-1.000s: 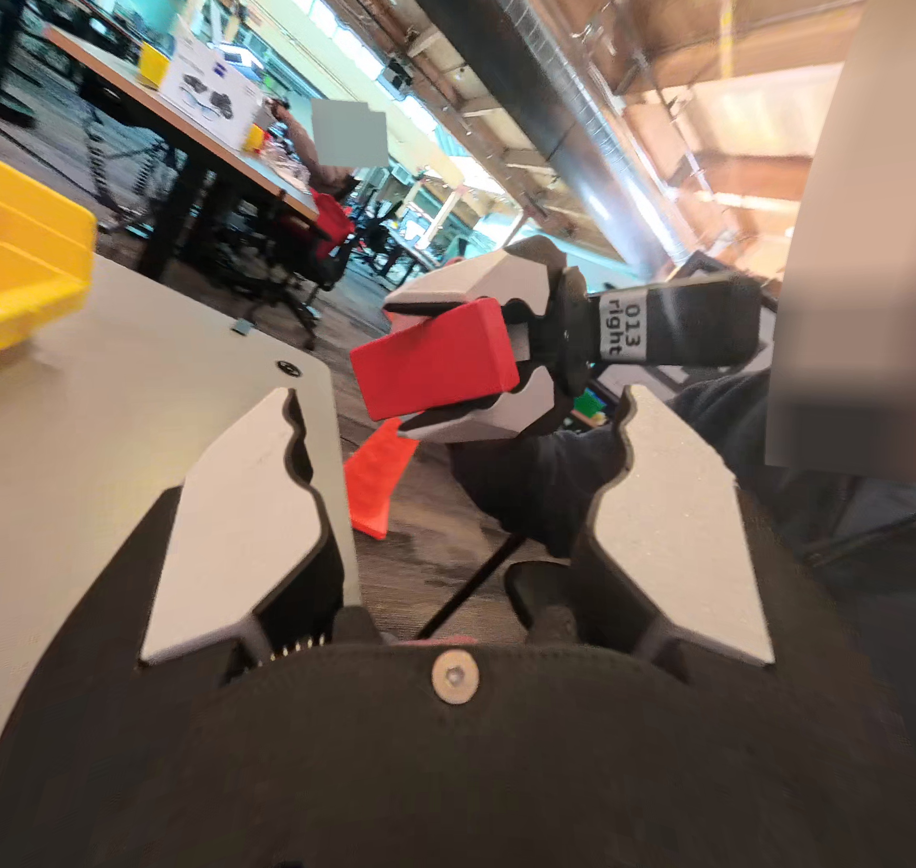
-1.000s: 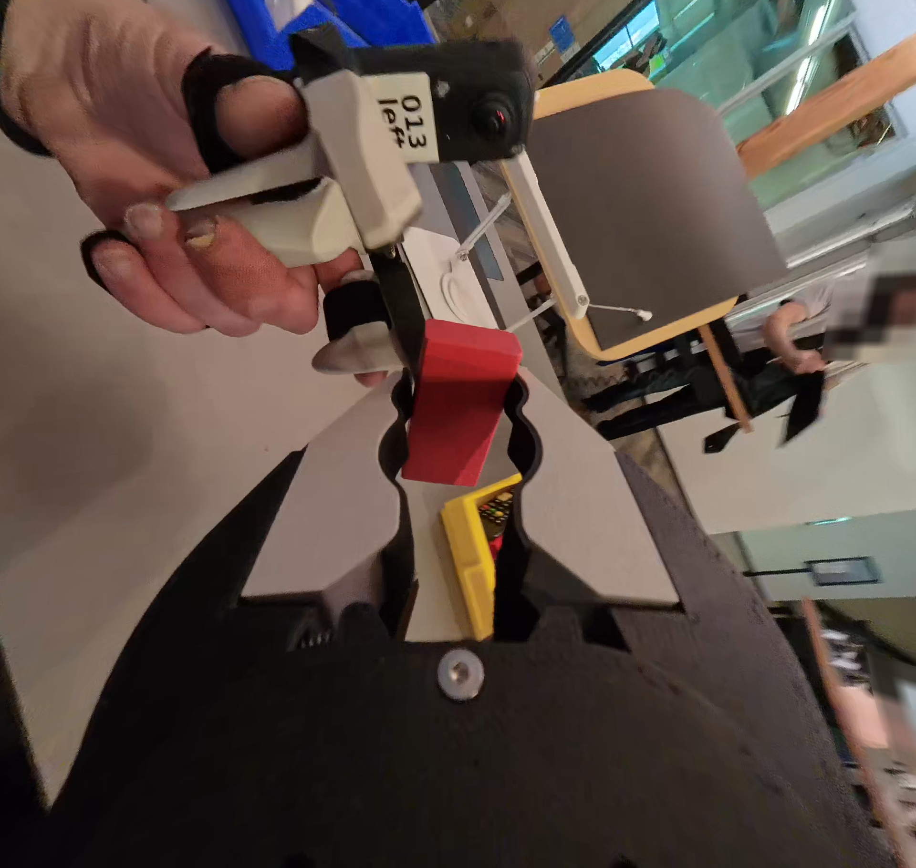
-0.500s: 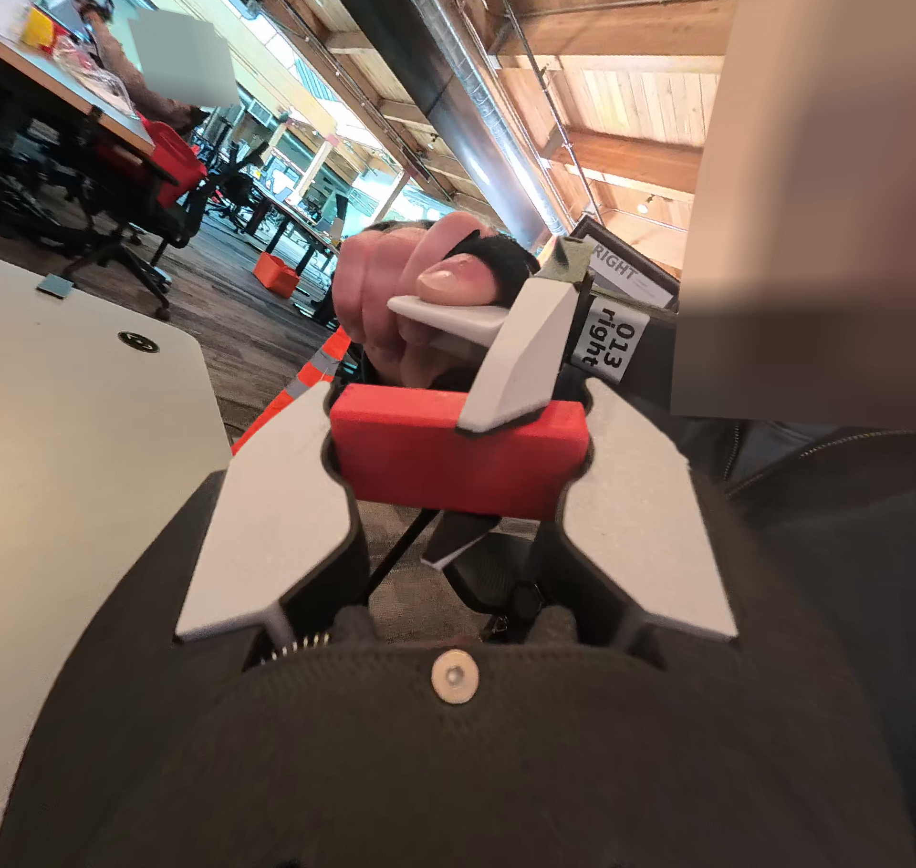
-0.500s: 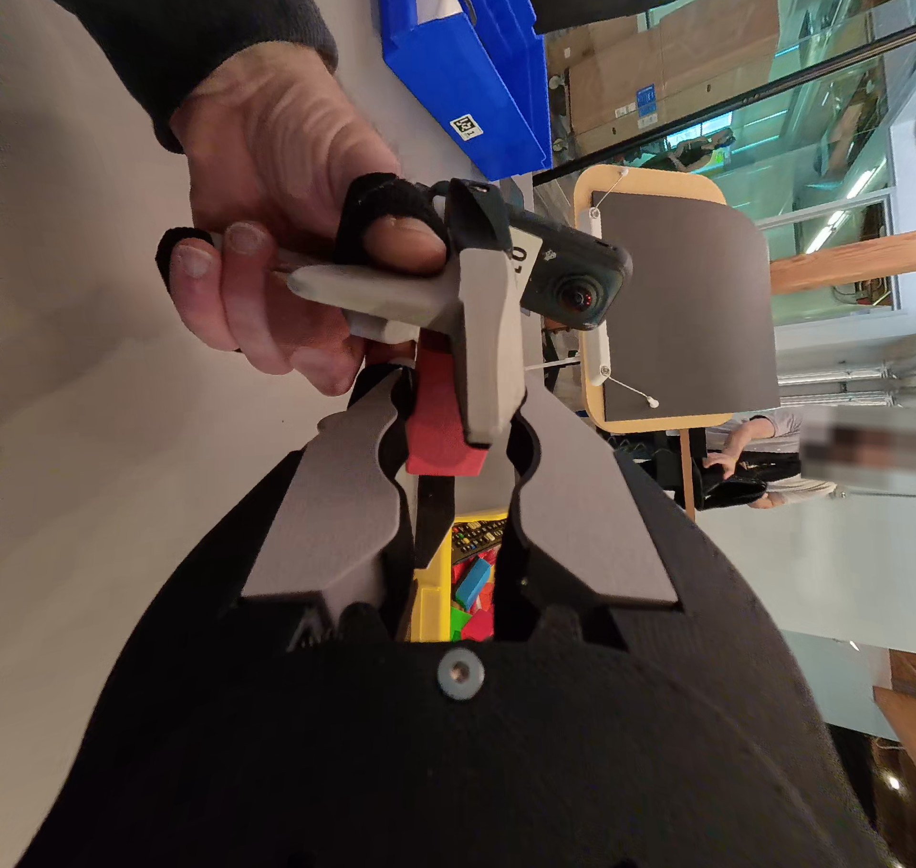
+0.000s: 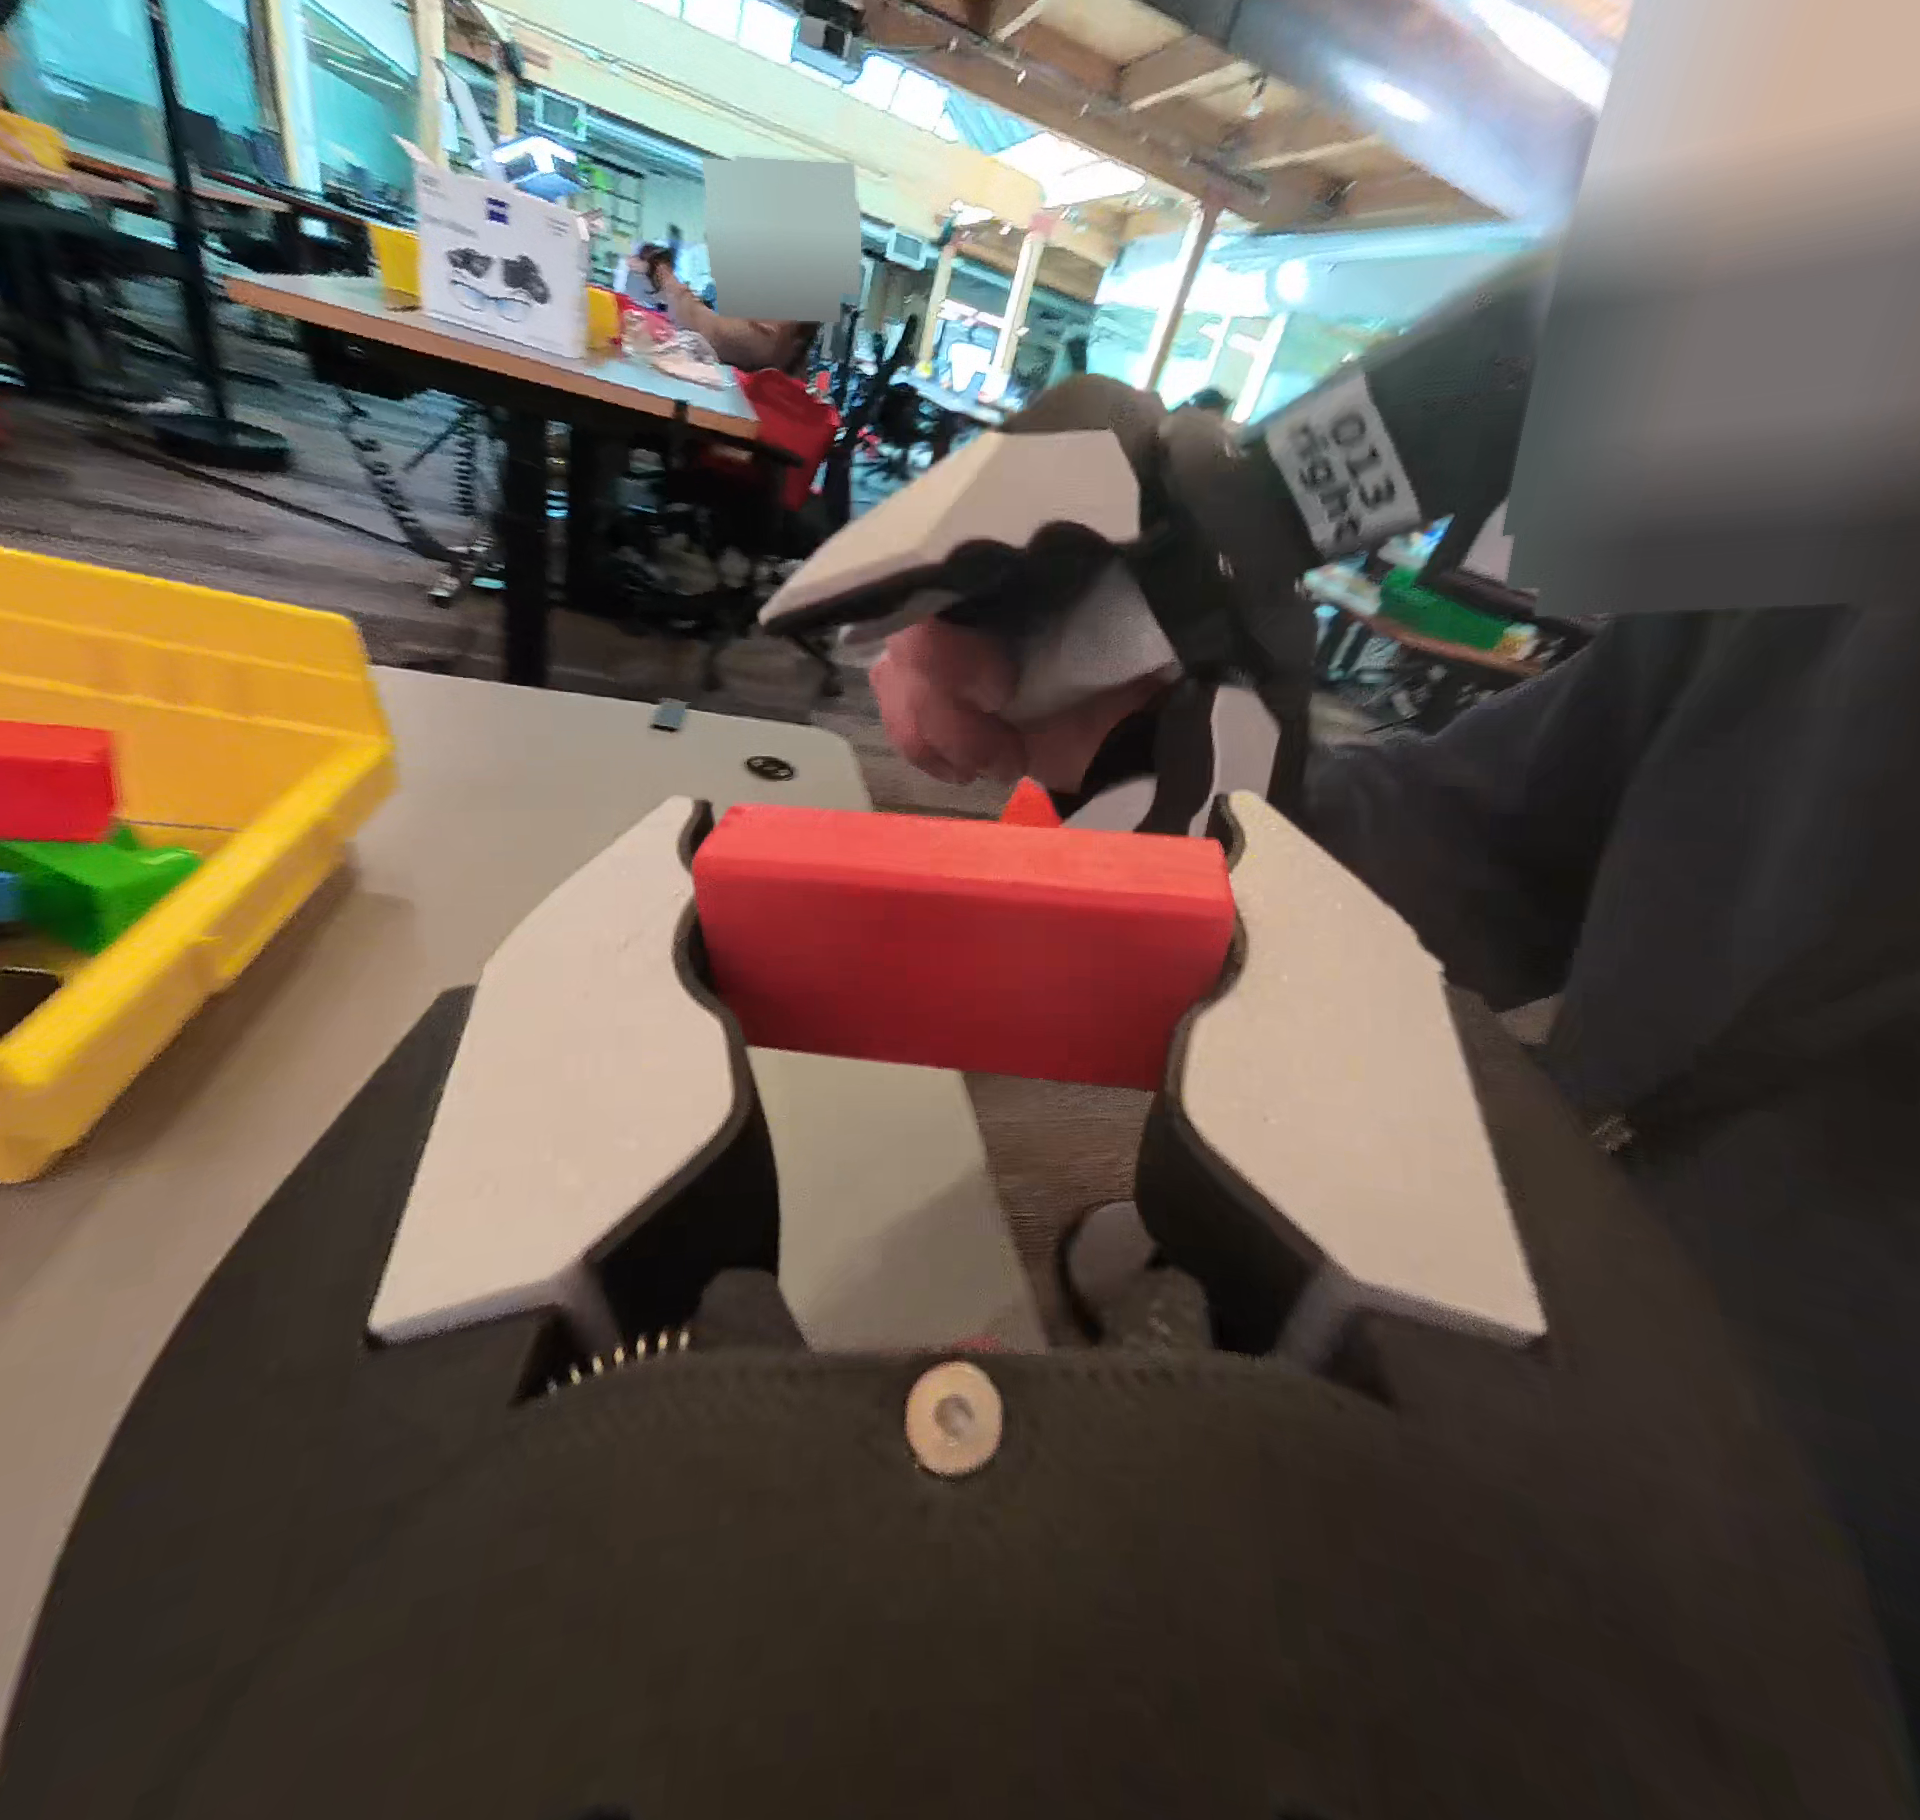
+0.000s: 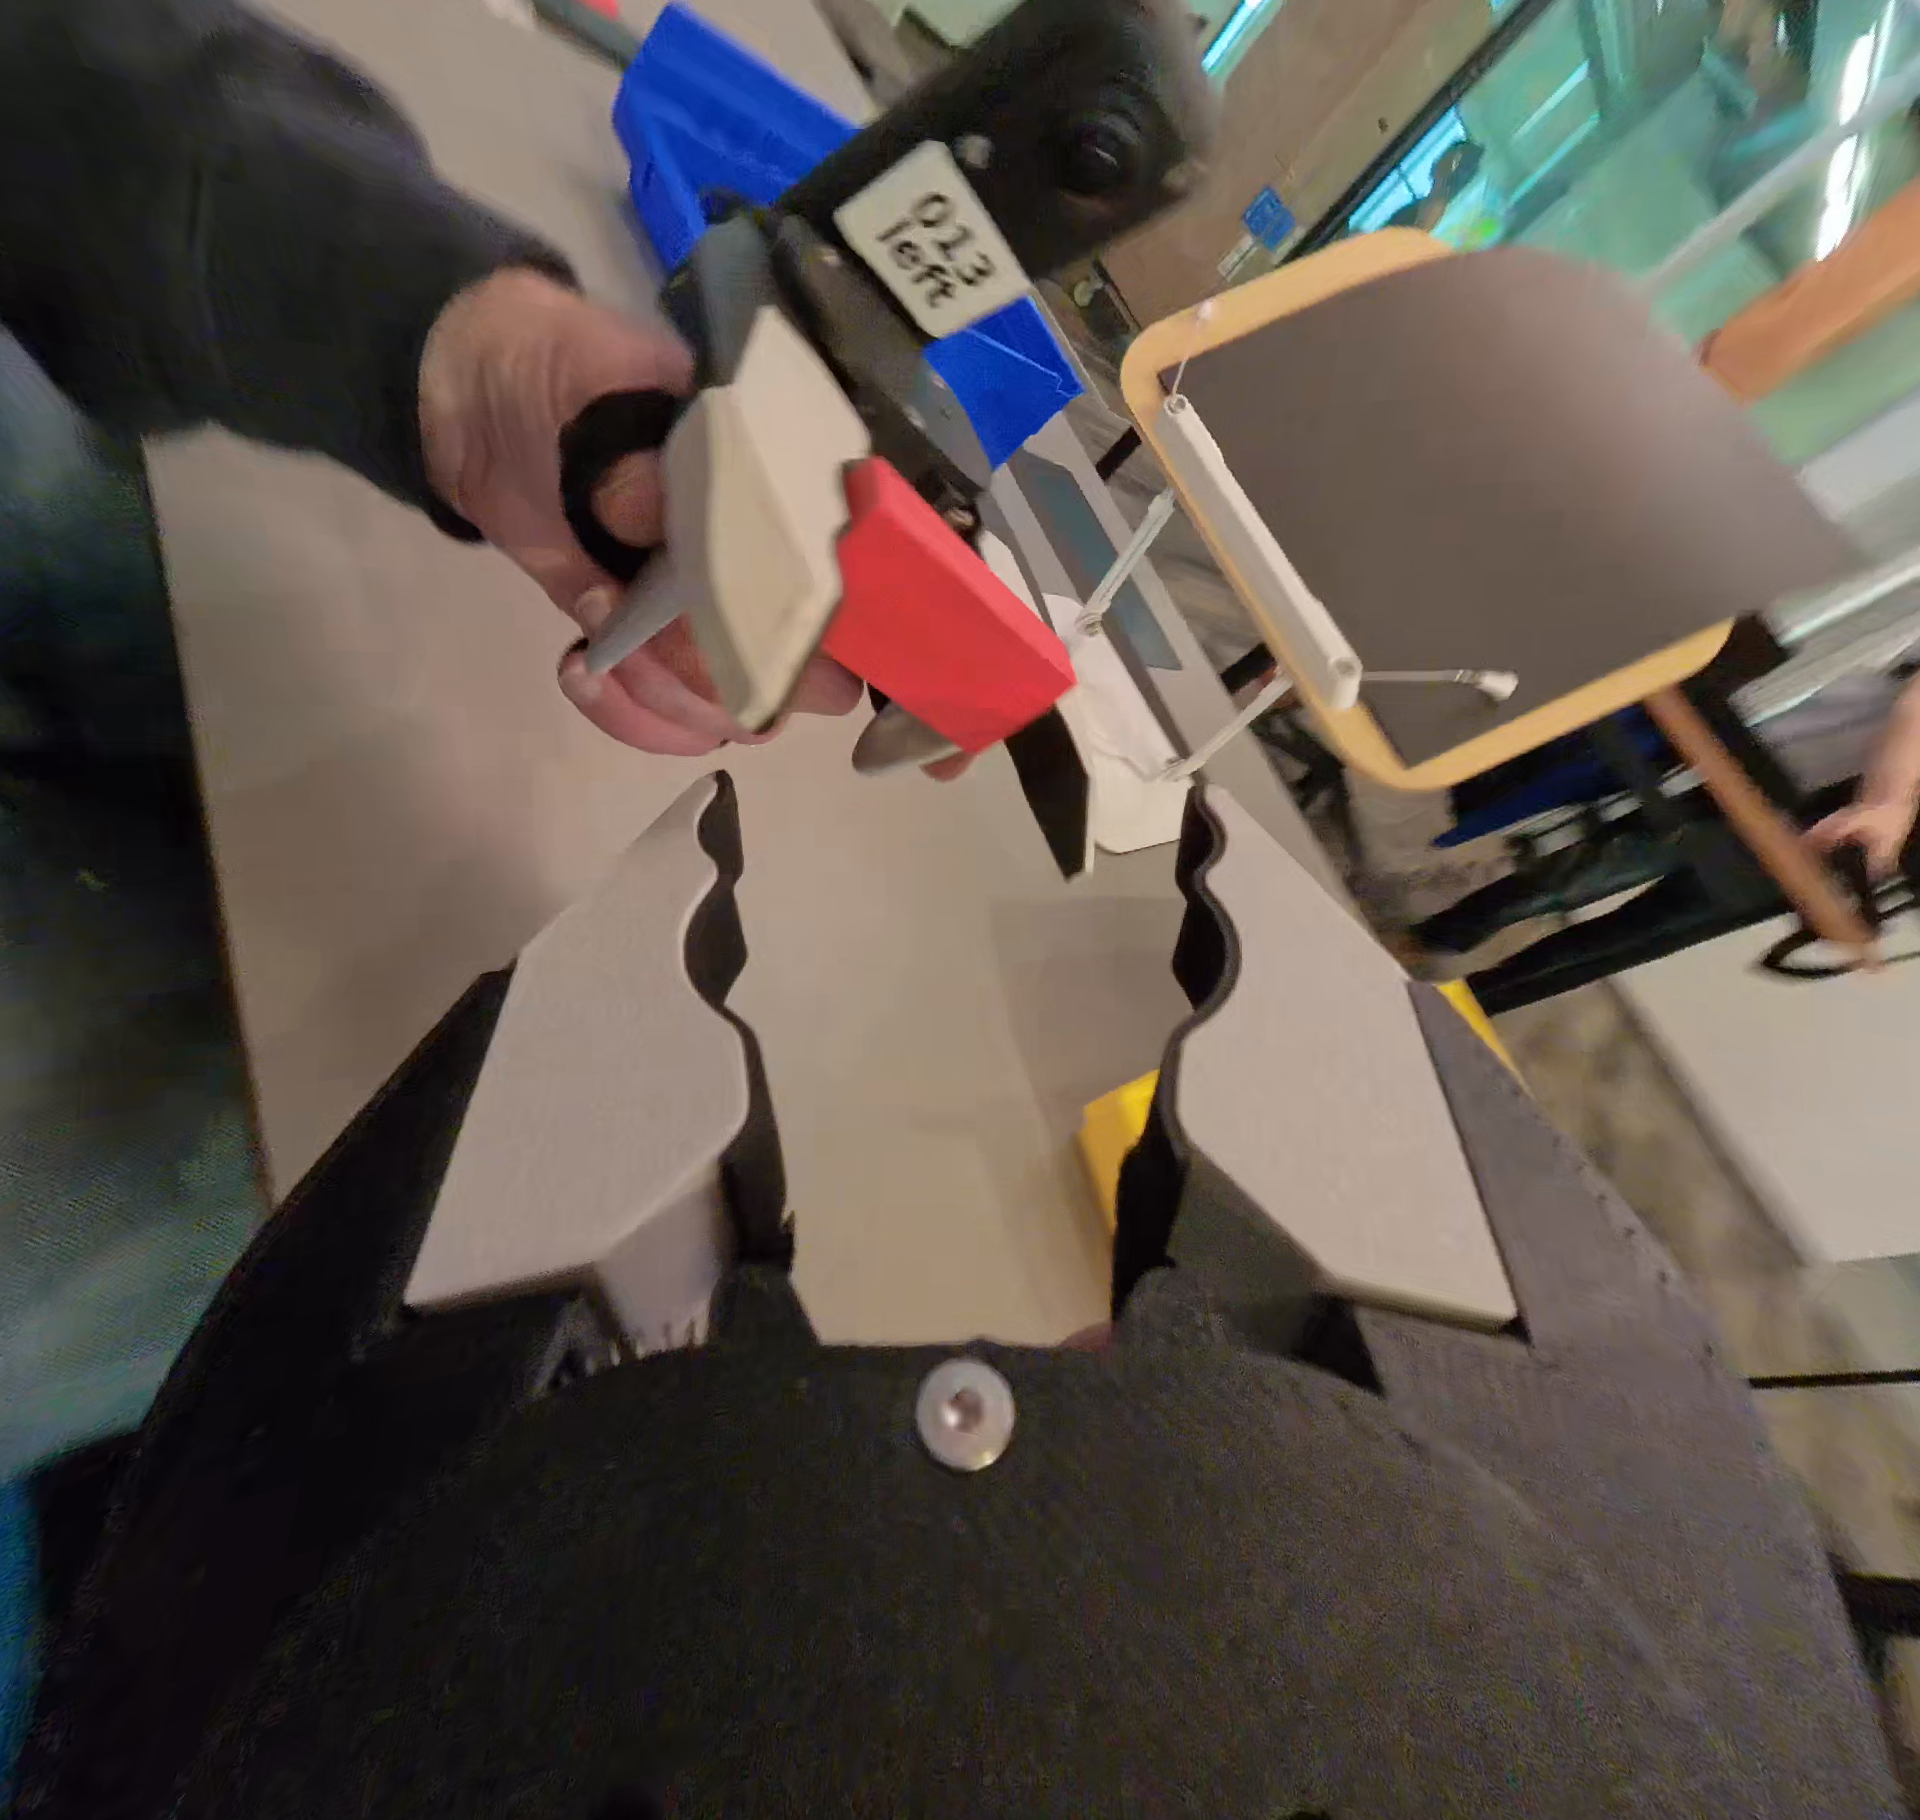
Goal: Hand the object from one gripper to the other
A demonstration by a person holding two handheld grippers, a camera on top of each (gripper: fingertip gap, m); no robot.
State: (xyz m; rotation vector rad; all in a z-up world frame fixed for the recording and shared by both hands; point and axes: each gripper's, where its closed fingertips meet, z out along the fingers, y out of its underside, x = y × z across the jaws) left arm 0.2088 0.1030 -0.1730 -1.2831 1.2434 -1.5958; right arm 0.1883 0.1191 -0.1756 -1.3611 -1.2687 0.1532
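— Is any writing in view?
— Yes. A white printed label [image 5: 1345, 482] sits on the right gripper [image 6: 956, 814], and a matching white tag [image 6: 940, 238] on the left gripper [image 5: 961, 835]. A white cardboard box [image 5: 499, 264] on a far table [image 5: 644, 383] bears a blue logo.
— Anything else?
— A small blue sign [image 6: 1268, 215], too blurred to read.

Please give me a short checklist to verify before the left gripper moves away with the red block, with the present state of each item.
1. Left gripper shut on the red block: ok, both fingers press its ends.
2. Right gripper open: ok, nothing between its fingers.
3. Right gripper apart from the block: ok, a clear gap shows in both views.
4. Block level in the grip: ok in the left wrist view.
5. How deep the block sits in the fingers: near the tips; whether firm enough, cannot tell.
6. Path to the yellow bin: cannot tell, only part of it is in view.
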